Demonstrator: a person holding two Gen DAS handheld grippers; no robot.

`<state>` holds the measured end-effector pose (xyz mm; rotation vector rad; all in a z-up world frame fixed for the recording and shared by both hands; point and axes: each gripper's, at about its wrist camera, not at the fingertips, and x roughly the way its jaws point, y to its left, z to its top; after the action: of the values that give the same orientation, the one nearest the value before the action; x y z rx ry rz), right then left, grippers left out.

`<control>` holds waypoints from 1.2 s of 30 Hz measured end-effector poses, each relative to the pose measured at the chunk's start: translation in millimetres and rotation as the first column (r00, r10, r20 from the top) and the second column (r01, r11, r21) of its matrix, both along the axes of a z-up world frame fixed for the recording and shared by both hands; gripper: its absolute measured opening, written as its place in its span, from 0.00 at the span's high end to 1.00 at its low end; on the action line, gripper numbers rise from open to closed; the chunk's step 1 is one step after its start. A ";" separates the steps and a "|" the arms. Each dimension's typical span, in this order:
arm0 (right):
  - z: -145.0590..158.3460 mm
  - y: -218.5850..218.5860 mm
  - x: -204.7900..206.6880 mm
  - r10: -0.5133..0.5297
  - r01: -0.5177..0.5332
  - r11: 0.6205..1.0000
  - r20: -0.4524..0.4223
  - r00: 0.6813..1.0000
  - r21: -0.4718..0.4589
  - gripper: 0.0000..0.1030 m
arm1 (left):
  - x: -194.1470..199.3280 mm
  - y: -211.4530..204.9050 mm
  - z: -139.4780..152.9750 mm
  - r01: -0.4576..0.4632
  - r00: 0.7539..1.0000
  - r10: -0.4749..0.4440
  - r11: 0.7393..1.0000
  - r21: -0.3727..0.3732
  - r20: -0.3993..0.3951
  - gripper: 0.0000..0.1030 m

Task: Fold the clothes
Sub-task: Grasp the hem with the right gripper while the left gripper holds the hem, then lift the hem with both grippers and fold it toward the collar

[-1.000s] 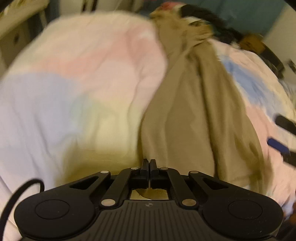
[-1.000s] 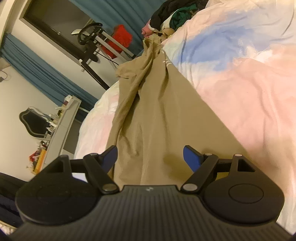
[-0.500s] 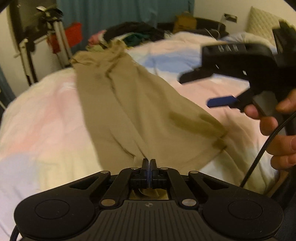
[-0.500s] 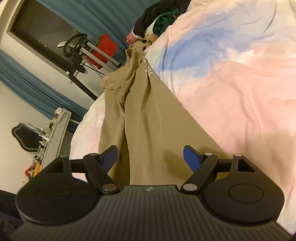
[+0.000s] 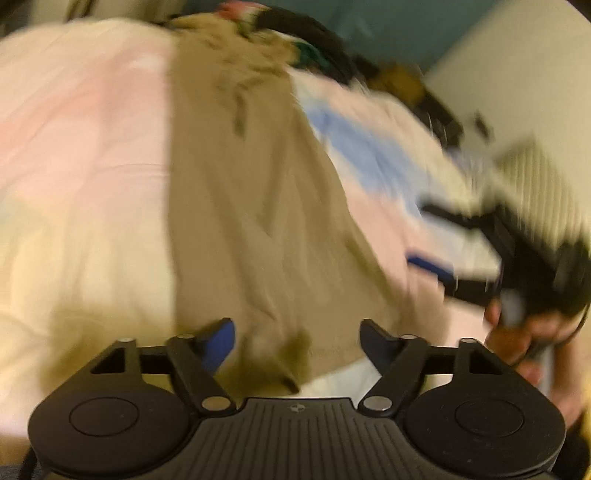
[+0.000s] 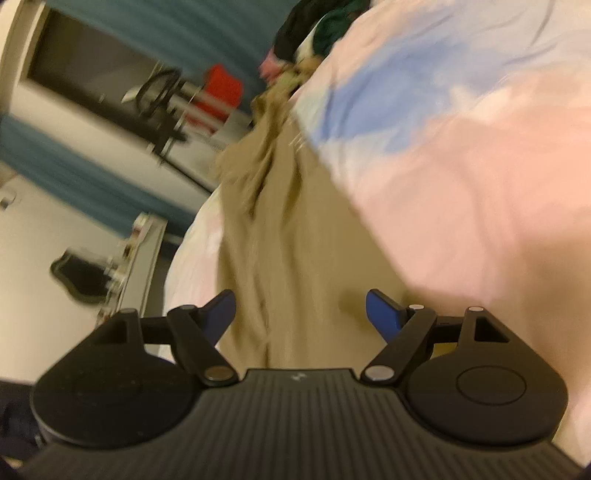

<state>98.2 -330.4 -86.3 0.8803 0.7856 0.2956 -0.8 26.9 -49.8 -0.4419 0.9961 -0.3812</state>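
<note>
A tan garment (image 5: 255, 206) lies stretched lengthwise on a bed with a pastel pink, blue and cream cover (image 5: 85, 147). My left gripper (image 5: 297, 339) is open just above the garment's near hem and holds nothing. My right gripper (image 6: 300, 310) is open over the near end of the same garment (image 6: 295, 236) and is empty. In the left wrist view the right gripper (image 5: 436, 266) shows blurred at the right, held by a hand over the bed cover. Both views are motion-blurred.
A pile of dark, green and pink clothes (image 6: 314, 33) lies at the far end of the bed. Beyond the bed stand an exercise machine (image 6: 162, 96), a red object (image 6: 218, 92), blue curtains (image 6: 74, 173) and a white dresser (image 6: 136, 254).
My left gripper was shut on the tan garment's hem and has now opened and let it go. The garment lies flat on the bed. My right gripper stayed open.
</note>
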 end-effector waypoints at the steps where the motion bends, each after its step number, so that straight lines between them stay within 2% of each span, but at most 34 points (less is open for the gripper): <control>1: -1.8 -1.7 1.3 -0.003 0.003 1.000 -0.003 1.000 0.009 0.27 | 0.9 14.0 -2.2 -0.049 0.999 0.048 0.998 -0.032 -0.012 0.24; 2: -3.8 -1.8 2.5 0.003 -0.003 1.000 -0.006 1.000 0.013 0.28 | 2.1 27.4 -5.2 -0.098 0.995 0.096 0.993 -0.064 -0.027 0.24; 5: -12.2 -0.1 4.3 0.008 -0.010 0.999 -0.043 0.999 -0.037 0.44 | 4.3 52.8 -19.7 -0.190 0.980 0.178 0.972 -0.140 -0.090 0.25; 8: -26.0 -3.1 3.9 -0.047 0.034 0.993 -0.112 0.993 -0.110 0.54 | 7.3 64.4 -37.0 -0.231 0.965 0.202 0.957 -0.173 -0.170 0.32; 11: -43.2 -8.7 3.5 -0.104 0.077 0.986 -0.184 0.977 -0.147 0.56 | 6.6 64.7 -38.9 -0.224 0.967 0.196 0.957 -0.182 -0.163 0.34; 14: -52.0 -4.6 4.0 -0.075 0.053 0.993 -0.213 0.974 -0.106 0.55 | 5.3 64.7 -38.1 -0.206 0.973 0.183 0.963 -0.174 -0.138 0.47; 16: -53.5 -0.3 1.6 -0.041 0.028 0.998 -0.216 0.976 -0.062 0.55 | 4.1 65.3 -39.3 -0.196 0.977 0.176 0.964 -0.178 -0.122 0.63; 18: -52.9 4.1 -4.1 -0.008 0.006 1.000 -0.210 0.978 -0.009 0.71 | 0.5 60.5 -40.3 -0.175 0.982 0.153 0.962 -0.212 -0.114 0.75; 20: -51.4 7.4 -9.3 0.013 -0.009 1.000 -0.204 0.979 0.021 0.72 | 2.8 54.8 -42.9 -0.168 0.982 0.145 0.962 -0.215 -0.119 0.75; 23: -49.7 9.2 -12.8 -0.006 0.000 1.000 -0.217 0.976 -0.028 0.71 | 4.0 48.8 -46.0 -0.160 0.981 0.134 0.968 -0.194 -0.140 0.74; 25: -54.2 10.6 -12.0 -0.007 -0.006 0.999 -0.243 0.970 -0.052 0.71 | 7.6 46.4 -50.1 -0.161 0.977 0.129 0.967 -0.197 -0.167 0.64; 31: -54.8 18.9 -14.4 0.013 -0.036 0.995 -0.240 0.971 -0.092 0.70 | 12.4 42.3 -62.4 -0.149 0.973 0.103 0.963 -0.223 -0.205 0.50; 36: -54.6 25.4 -17.2 0.033 -0.060 0.992 -0.234 0.972 -0.108 0.70 | 15.4 38.1 -65.6 -0.140 0.974 0.091 0.962 -0.236 -0.207 0.44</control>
<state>81.0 -305.0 -140.9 0.7971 1.0317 0.1886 14.6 65.0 -115.5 -0.7748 1.1105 -0.3636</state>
